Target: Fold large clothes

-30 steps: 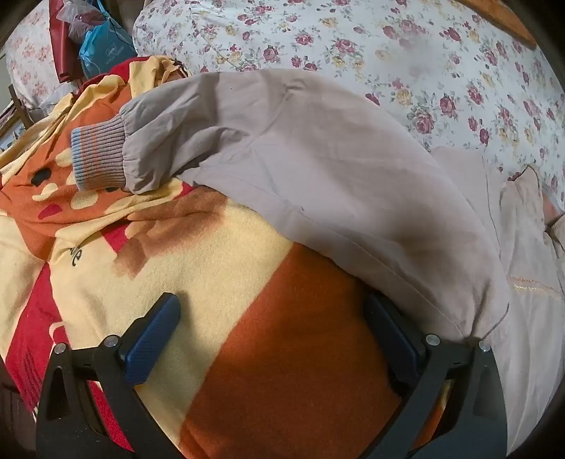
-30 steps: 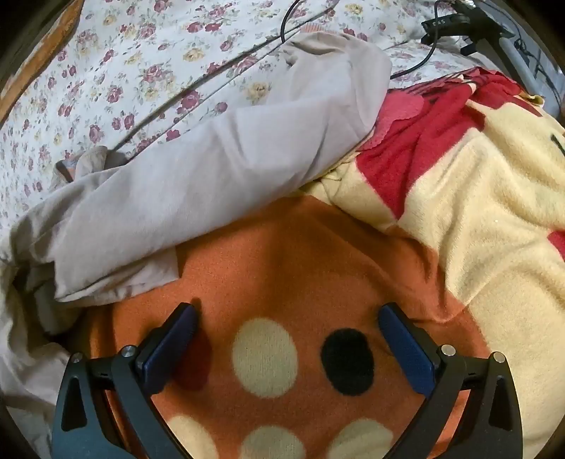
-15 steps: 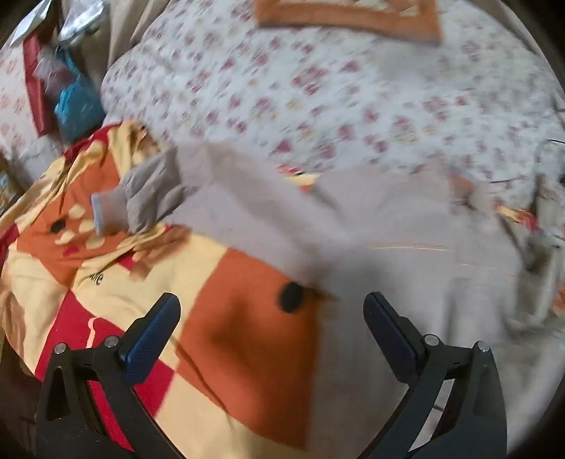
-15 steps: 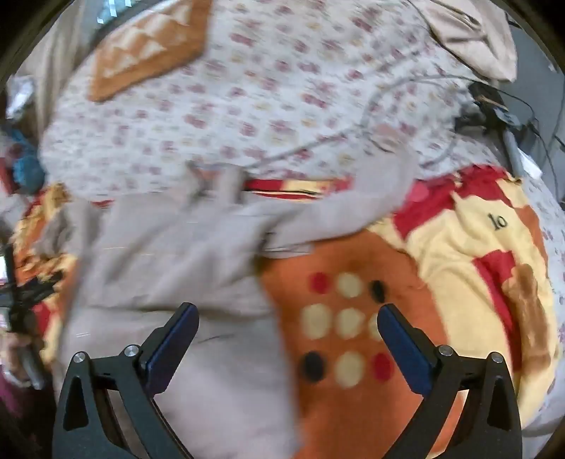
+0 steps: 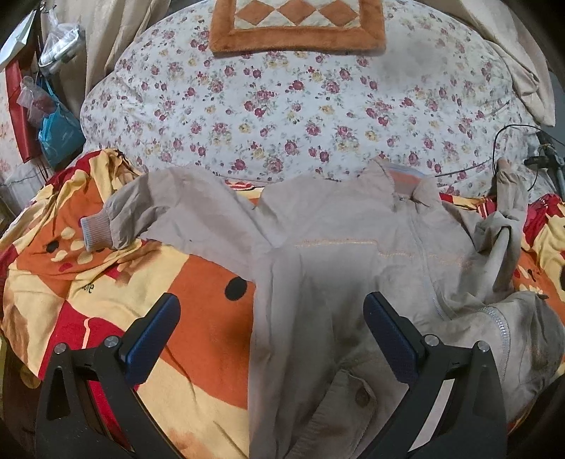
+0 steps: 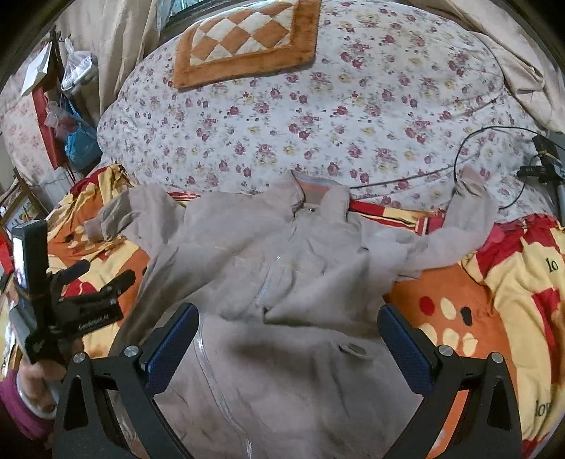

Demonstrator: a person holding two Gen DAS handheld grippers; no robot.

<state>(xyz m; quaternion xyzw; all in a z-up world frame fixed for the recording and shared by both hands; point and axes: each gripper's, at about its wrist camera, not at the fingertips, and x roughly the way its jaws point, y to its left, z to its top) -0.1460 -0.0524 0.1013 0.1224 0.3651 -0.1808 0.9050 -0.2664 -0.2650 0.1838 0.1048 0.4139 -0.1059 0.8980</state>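
Note:
A beige zip jacket [image 5: 339, 254] [image 6: 282, 268] lies front up on an orange, red and yellow blanket [image 5: 197, 310] [image 6: 494, 303], collar toward the far side. One sleeve with a ribbed cuff [image 5: 97, 233] reaches left; the other sleeve [image 6: 466, 219] is crumpled at the right. My left gripper [image 5: 272, 332] hovers open above the jacket's left side, nothing between its fingers. My right gripper [image 6: 287, 339] hovers open over the jacket's lower front. The left gripper's body [image 6: 70, 303] shows at the left edge of the right wrist view, held by a hand.
A floral quilt [image 5: 300, 102] [image 6: 317, 116] rises behind the jacket, with an orange checked mat [image 5: 296, 24] on top. A black cable [image 6: 469, 155] and device [image 6: 545, 159] lie at the right. Bags [image 5: 53, 123] hang at the far left.
Both grippers have pulled back and risen from close over the blanket and sleeves. The whole jacket now shows, laid out with its sleeves out to the sides.

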